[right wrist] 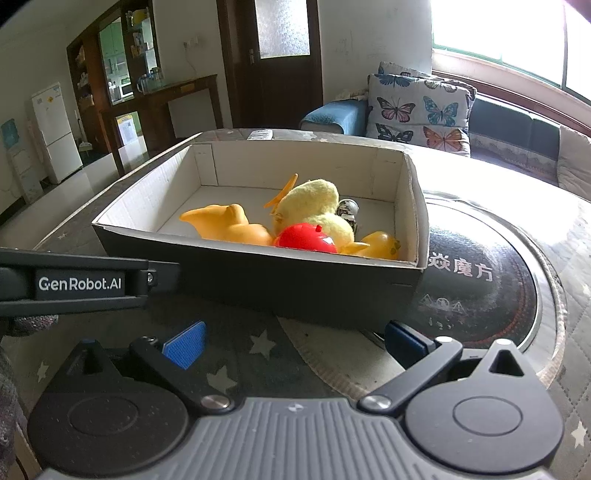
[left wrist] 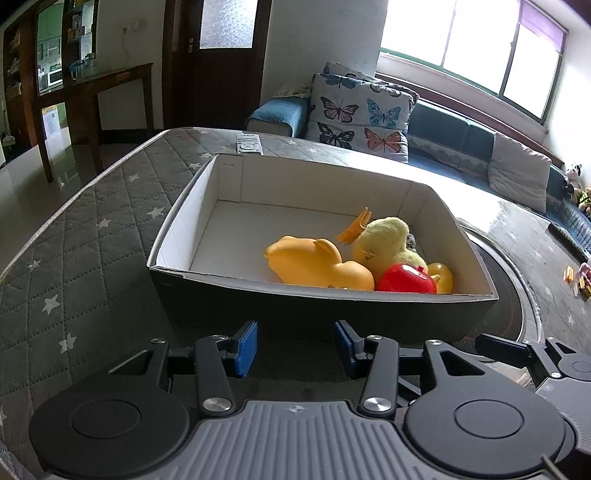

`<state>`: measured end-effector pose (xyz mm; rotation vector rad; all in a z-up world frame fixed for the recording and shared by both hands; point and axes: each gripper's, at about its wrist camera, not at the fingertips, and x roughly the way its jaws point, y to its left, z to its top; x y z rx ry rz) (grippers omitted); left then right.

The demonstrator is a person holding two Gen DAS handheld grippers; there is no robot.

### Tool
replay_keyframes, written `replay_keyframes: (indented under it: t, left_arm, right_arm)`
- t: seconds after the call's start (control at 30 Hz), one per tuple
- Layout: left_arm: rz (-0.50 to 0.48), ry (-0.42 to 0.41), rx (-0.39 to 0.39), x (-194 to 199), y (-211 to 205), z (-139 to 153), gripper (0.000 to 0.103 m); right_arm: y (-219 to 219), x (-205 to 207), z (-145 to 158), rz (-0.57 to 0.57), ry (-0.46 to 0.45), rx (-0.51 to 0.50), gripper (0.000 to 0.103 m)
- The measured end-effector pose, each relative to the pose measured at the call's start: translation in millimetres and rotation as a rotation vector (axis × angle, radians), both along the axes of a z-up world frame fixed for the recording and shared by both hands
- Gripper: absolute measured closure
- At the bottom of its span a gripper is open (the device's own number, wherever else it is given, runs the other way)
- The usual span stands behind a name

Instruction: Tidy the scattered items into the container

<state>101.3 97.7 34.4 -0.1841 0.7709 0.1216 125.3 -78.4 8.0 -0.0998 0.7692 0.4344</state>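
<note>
Hovering empty before the box (left wrist: 221, 295), left gripper (left wrist: 295, 345) and right gripper (right wrist: 295, 345) had jaws apart, since toys (left wrist: 321, 266) already sat inside toward 3 o'clock.

In the left wrist view, the small yellow toy (left wrist: 443, 275) at the box's (left wrist: 258, 299) right end sits mostly behind the red toy (left wrist: 405, 278) and the near wall. A grey patterned object (left wrist: 410, 240) peeks out behind the plush duck (left wrist: 388, 242), too hidden to identify. Small items (left wrist: 578, 277) at the right edge are cut off and too tiny to tell. In the right wrist view, the window (right wrist: 517, 29) at upper right is blown out white.
</note>
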Motion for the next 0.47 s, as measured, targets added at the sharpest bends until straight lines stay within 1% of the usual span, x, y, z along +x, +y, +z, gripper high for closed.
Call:
replay_keyframes:
  t: [0.23, 0.47]
  left_arm:
    - [-0.003, -0.004, -0.013, 3.4, 2.2, 0.0, 0.061]
    - [-0.014, -0.017, -0.025, 3.9, 1.8, 0.7, 0.064]
  right_arm:
    - [2.3, 4.5, -1.9, -0.003, 0.006, 0.001, 0.0]
    - [3.0, 5.1, -3.2, -0.002, 0.01, 0.001, 0.0]
